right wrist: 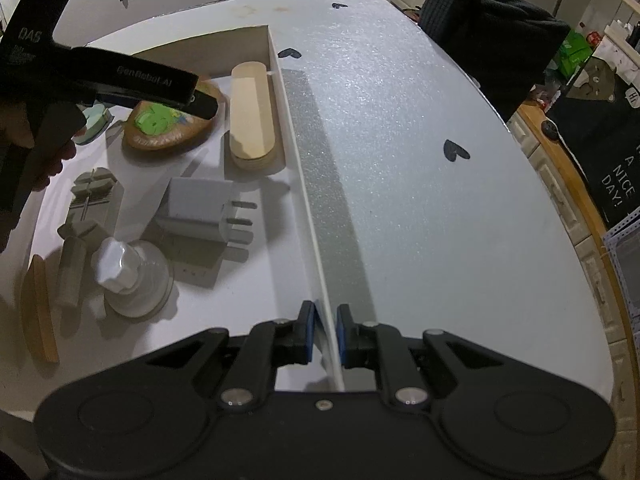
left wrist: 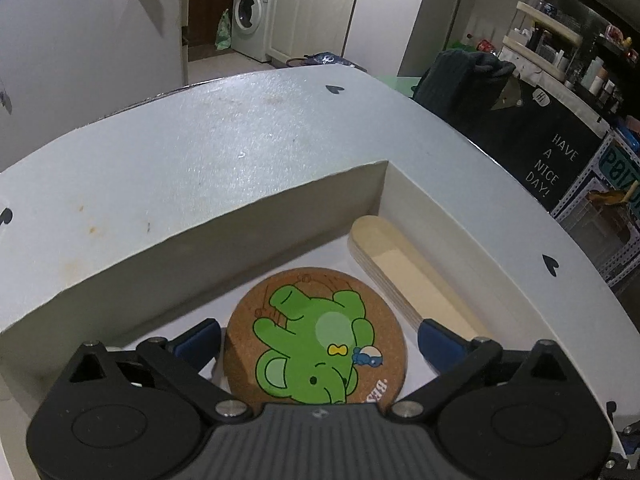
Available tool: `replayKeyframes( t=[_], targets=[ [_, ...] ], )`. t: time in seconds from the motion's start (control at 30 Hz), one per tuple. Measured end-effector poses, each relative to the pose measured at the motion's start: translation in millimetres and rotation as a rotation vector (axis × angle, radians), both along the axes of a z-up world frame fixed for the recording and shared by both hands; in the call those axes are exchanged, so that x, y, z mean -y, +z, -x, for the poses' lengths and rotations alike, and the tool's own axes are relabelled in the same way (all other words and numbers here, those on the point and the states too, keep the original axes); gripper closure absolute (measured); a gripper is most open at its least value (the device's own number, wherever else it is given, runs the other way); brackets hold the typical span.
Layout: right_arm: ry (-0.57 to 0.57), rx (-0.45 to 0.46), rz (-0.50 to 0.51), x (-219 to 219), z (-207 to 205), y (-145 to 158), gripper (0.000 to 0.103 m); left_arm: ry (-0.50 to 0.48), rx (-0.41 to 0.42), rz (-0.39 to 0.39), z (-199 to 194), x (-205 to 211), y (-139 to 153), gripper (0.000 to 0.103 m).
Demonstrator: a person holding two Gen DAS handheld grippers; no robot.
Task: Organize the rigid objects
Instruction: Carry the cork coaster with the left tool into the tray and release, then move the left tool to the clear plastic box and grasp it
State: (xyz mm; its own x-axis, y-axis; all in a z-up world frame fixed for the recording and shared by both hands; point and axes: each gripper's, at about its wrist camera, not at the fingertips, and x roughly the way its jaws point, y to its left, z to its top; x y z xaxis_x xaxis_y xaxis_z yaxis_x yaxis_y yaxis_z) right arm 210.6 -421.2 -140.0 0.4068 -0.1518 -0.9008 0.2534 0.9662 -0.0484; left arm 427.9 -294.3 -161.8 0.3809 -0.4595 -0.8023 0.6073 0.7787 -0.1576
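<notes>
While the right gripper [right wrist: 324, 334] sits clamped on the thin right-hand wall of the white box [right wrist: 298, 168], its blue pads pressed against either face of that wall near the bottom of the right wrist view, the left gripper [left wrist: 320, 340] reaches down inside the box. Its blue fingers [left wrist: 438, 344] stand well apart, one on each side of the round cork coaster [left wrist: 316, 340] printed with a green elephant. In the left wrist view the left finger lies just beside the coaster's rim and the right finger stands a little clear of it; whether either pad actually touches the cork I cannot tell. The coaster rests on the box floor near the far corner, and in the right wrist view it appears tilted, with one edge raised beneath the gripper's black body. Just to the right of the coaster, along the right wall, lies an oblong wooden tray [right wrist: 252, 114]. Nearer the camera in the right wrist view the box also holds a grey plug adapter [right wrist: 200, 208], a white knob on a round base [right wrist: 120, 268], a grey slotted tool [right wrist: 90, 200] and a wooden piece [right wrist: 40, 312] at the left edge. The box stands on a white table [right wrist: 420, 160] marked with small black hearts.
</notes>
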Motion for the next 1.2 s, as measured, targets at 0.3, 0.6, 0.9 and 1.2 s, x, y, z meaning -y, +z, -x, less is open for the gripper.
replayKeyframes(
  t=[0.3, 0.6, 0.9, 1.2],
  targets=[
    [0.003, -0.001, 0.005, 0.1, -0.7, 0.2, 0.09, -0.009, -0.01, 0.019, 12.5, -8.3, 14.2, 0.0],
    [0.007, 0.005, 0.012, -1.7, 1.9, -0.4, 0.09, -0.023, 0.005, 0.037, 33.5, -16.6, 36.5, 0.0],
    [0.014, 0.012, 0.02, -3.6, 4.1, 0.5, 0.089, -0.007, 0.019, 0.046, 57.4, -34.7, 53.0, 0.0],
    [0.022, 0.018, 0.028, -4.5, 5.8, 1.1, 0.089, 0.018, 0.042, 0.082, 83.7, -57.1, 70.5, 0.0]
  ],
)
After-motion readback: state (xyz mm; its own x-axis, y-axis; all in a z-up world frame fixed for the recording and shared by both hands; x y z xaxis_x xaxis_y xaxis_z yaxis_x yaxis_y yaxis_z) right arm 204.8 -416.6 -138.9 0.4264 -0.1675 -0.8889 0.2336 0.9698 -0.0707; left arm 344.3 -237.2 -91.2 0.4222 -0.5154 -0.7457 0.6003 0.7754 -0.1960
